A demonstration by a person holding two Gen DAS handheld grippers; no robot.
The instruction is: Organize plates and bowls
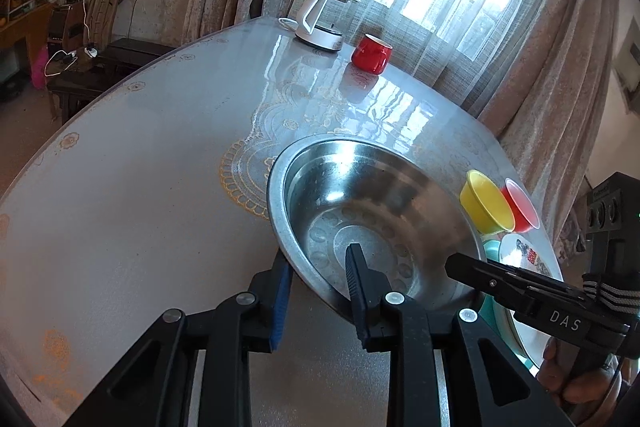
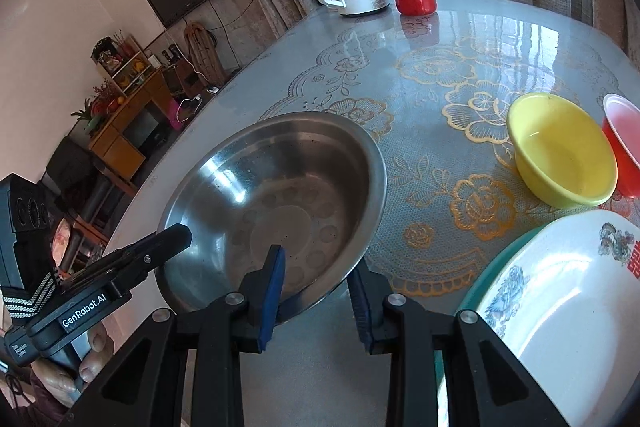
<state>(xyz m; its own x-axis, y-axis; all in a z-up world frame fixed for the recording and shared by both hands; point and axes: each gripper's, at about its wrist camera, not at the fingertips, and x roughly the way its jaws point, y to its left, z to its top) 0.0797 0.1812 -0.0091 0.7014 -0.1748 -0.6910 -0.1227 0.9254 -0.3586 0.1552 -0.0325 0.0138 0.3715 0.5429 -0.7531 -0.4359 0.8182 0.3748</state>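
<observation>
A glossy floral tabletop (image 2: 460, 75) by a curtained window carries the steel basin (image 2: 280, 195). Both grippers' fingers (image 1: 356, 279) are narrowly closed on its near rim, left gripper (image 1: 316, 291) and right gripper (image 2: 320, 295) side by side; the patterned plate (image 2: 560, 307) lies right of the basin.

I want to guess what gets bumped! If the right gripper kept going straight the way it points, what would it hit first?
The right gripper is already clamped on the near rim of the steel bowl. Straight on, it would probably meet the bowl's inside first, though the depth is hard to judge.
</observation>
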